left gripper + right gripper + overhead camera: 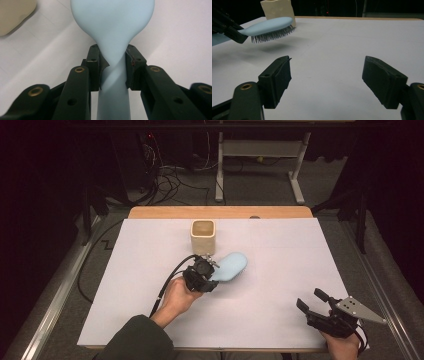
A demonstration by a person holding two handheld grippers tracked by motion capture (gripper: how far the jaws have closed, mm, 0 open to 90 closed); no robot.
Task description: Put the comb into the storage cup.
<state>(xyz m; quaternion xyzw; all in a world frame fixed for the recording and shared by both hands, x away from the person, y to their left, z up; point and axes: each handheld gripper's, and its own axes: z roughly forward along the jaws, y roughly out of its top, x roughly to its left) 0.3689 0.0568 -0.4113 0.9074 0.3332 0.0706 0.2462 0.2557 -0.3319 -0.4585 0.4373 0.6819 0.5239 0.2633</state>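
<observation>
A wooden table [220,212] carries a large white sheet [280,270] that covers nearly all of its top, leaving a strip of bare wood along the far edge. On the far middle of the sheet stands a cream square-sided cup [203,236], upright with its mouth open to the top. Just in front of it and a little to its right is a pale blue hairbrush [231,266], held off the sheet with its smooth back up and its dark bristles pointing down, casting a shadow on the paper in the right gripper view [270,27]. The left gripper [209,275] is clamped on the narrow neck of the brush, where the handle widens into the head; in the left gripper view the two pads [94,67] press against either side of the blue handle [113,75], and the head reaches away past the jaws. The right gripper [311,300] rests low at the near right corner of the sheet, well apart from the brush, with its jaws spread wide and nothing between them [325,80].
</observation>
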